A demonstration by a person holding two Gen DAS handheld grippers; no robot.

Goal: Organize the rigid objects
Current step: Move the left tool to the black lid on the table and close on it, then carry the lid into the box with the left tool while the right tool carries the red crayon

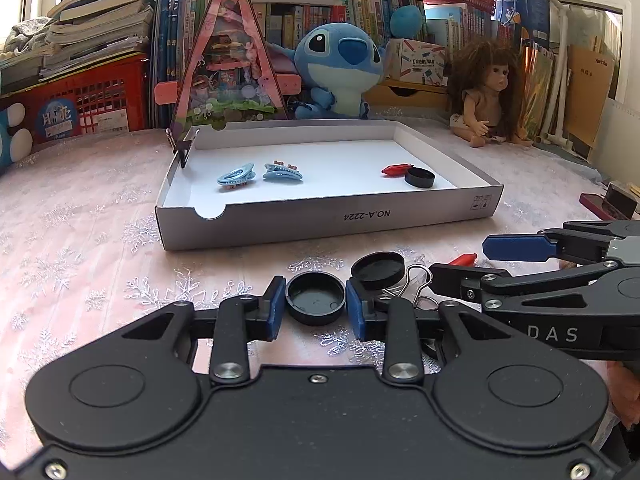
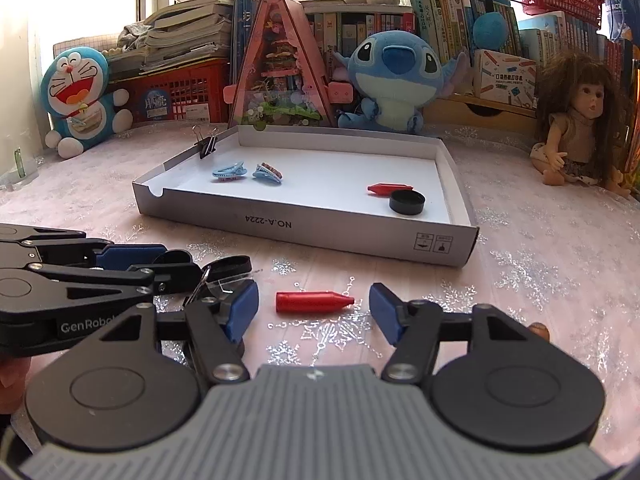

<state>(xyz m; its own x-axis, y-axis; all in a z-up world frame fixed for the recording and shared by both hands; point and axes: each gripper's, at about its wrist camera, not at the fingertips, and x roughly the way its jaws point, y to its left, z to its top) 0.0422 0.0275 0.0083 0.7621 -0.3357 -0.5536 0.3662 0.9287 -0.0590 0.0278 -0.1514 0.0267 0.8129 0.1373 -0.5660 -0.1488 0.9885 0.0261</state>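
My left gripper (image 1: 316,300) is shut on a black round cap (image 1: 316,294) that rests on the snowflake tablecloth, both blue pads pressing its sides. Just right of it lie a second black cap (image 1: 378,270) and a wire binder clip (image 1: 416,284). My right gripper (image 2: 314,306) stands open around a red crayon (image 2: 314,301) lying crosswise on the cloth, its pads apart from it. Beyond stands a shallow white box (image 1: 328,220) holding two blue hair clips (image 1: 236,176), a red crayon (image 1: 396,169) and a black cap (image 1: 419,178). A black binder clip (image 2: 206,142) grips its far left rim.
Behind the box stand a pink triangular toy house (image 1: 230,68), a blue plush (image 1: 340,68) and a doll (image 1: 486,92), with books and red crates along the back. A round blue cat plush (image 2: 80,96) sits at the far left. A dark red case (image 1: 608,204) lies at the right.
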